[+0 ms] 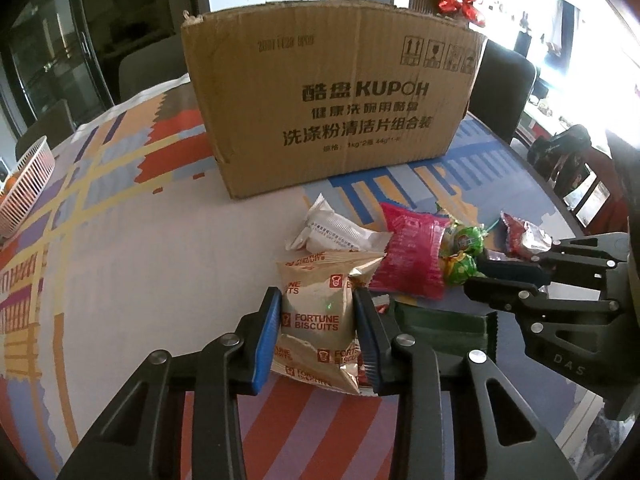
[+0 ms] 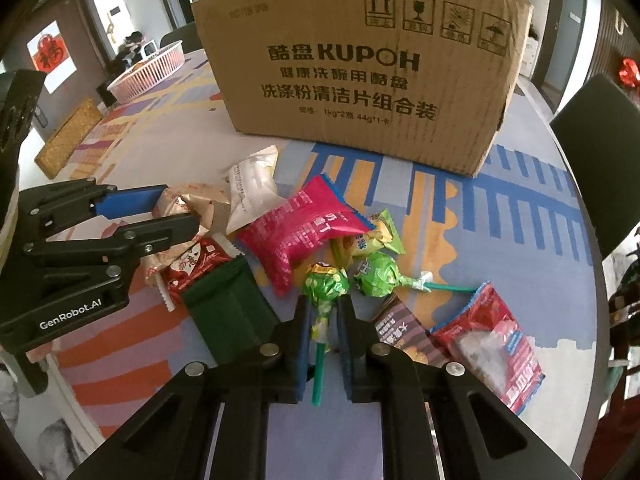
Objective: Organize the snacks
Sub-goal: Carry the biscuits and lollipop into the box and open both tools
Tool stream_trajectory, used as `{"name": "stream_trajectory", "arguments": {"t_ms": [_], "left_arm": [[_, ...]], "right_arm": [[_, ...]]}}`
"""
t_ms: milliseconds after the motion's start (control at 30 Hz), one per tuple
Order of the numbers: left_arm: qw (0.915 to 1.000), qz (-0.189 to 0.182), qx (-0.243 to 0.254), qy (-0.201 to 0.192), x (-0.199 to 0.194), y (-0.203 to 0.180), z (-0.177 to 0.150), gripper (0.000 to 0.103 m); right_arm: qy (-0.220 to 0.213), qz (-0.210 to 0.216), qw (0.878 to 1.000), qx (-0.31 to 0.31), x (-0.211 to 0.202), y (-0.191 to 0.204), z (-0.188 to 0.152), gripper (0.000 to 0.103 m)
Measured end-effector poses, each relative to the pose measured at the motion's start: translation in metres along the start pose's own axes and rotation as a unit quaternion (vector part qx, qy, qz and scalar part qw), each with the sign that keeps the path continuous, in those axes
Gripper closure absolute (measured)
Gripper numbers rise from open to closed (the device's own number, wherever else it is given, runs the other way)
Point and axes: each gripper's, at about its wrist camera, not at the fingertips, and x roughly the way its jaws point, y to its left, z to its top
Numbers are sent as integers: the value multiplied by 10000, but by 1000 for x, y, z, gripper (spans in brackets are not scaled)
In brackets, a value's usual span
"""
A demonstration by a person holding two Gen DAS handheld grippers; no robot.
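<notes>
Left gripper (image 1: pixel 316 322): blue pads pressed against both sides of a Fortune Biscuits packet (image 1: pixel 318 312), at the near left edge of the snack pile. Right gripper (image 2: pixel 325 334): jaws narrowed around the stick of a green lollipop (image 2: pixel 325 285); contact with the stick unclear. Pink packet (image 2: pixel 298 232), white packet (image 2: pixel 250 188), dark green packet (image 2: pixel 228 312) and second lollipop (image 2: pixel 374 274) lie on the patterned tablecloth (image 1: pixel 120 240). Kupoh cardboard box (image 1: pixel 332 96) stands behind them.

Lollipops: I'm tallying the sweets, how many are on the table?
2: one lollipop lies between the right gripper jaws; the second lollipop lies just right of it. Others may hide under packets.
</notes>
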Motion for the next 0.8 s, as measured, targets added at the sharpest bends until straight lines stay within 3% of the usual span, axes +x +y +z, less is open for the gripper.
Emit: {"name": "stream_trajectory", "arguments": {"t_ms": [67, 400, 800], "left_arm": [[10000, 20, 8, -60, -6, -1, 1, 67], [9993, 6, -62, -377, -35, -6, 11, 67], [9953, 11, -98, -959, -74, -5, 51, 67]], "right_arm": [[-28, -17, 10000, 2, -3, 0, -1, 93], [-471, -117, 9987, -148, -37, 8, 3, 93], [-1205, -194, 9924, -185, -86, 9, 35, 93]]}}
